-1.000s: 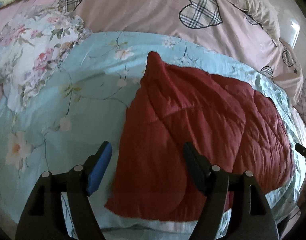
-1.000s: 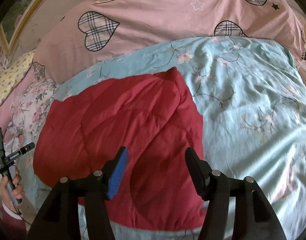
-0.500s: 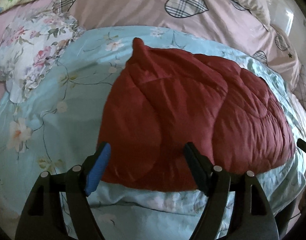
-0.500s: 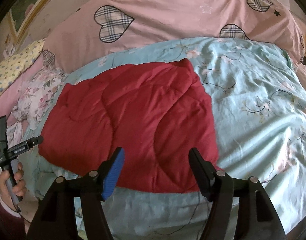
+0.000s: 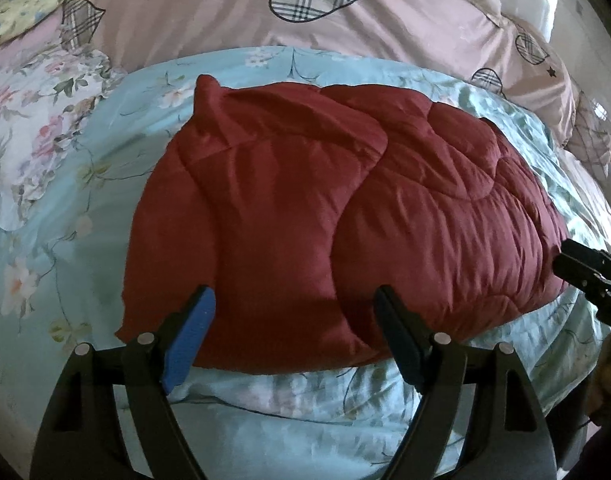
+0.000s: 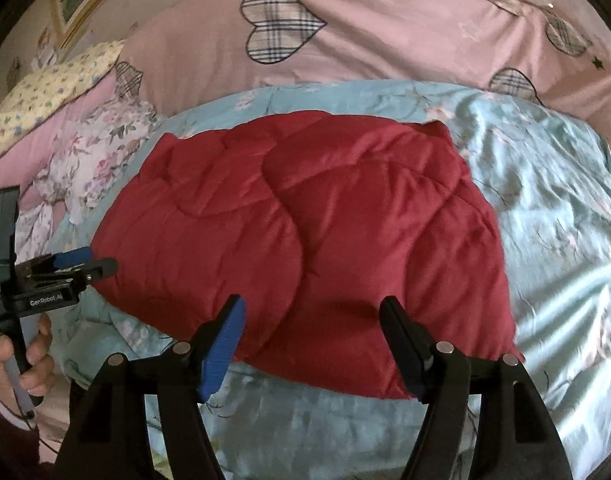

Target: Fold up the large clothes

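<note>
A folded, puffy red quilted garment [image 5: 345, 232] lies on the pale blue floral bedspread [image 5: 65, 272] near the bed's front edge — its long axis running side to side, one corner peaked at the far left. Both jaws have just been widening; the left gripper [image 5: 293, 336] and right gripper [image 6: 313, 344] stand empty. The padding may spring open — it looks slippery.

A light blue floral sheet [image 5: 85, 280] covers the bed, with a pink heart-patterned quilt [image 5: 209, 8] beyond it and a white floral pillow [image 5: 29, 120] beside a yellow one [image 6: 49, 92]
</note>
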